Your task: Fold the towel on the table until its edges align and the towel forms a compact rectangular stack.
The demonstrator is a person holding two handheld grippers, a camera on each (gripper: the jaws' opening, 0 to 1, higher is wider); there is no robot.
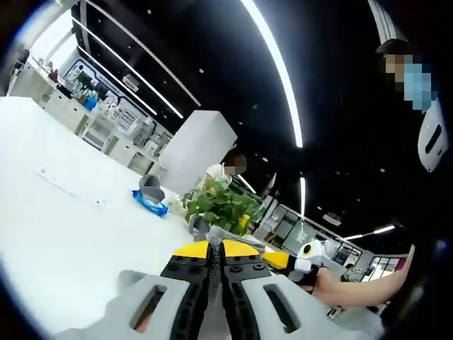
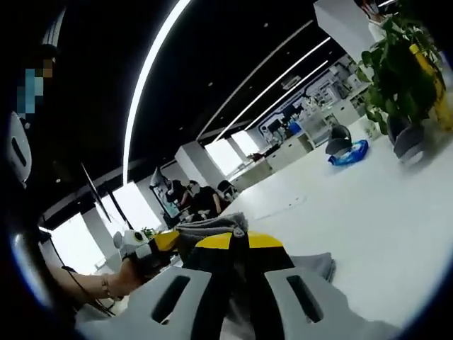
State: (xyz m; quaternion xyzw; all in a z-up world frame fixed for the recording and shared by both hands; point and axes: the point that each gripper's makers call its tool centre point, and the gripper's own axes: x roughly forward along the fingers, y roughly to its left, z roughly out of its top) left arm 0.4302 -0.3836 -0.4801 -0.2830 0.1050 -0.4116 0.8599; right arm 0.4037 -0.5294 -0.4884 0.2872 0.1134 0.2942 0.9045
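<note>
The grey towel (image 2: 212, 225) is lifted off the white table (image 2: 368, 227), bunched over my right gripper (image 2: 239, 244), and a fold of it trails to the right. The right gripper's yellow-tipped jaws are shut on the cloth. In the left gripper view, my left gripper (image 1: 214, 249) is also shut, with a thin strip of the grey towel (image 1: 214, 273) pinched between its jaws. Each gripper shows in the other's view, held by a hand: the right gripper (image 1: 287, 261) at the right, the left gripper (image 2: 157, 244) at the left. Most of the towel is hidden behind the jaws.
A potted green plant (image 1: 221, 204) stands on the white table (image 1: 64, 234), beyond the grippers. A grey object on a blue ring (image 1: 150, 194) sits further back. People sit and stand beyond the table. Bare tabletop spreads out toward cabinets at the back.
</note>
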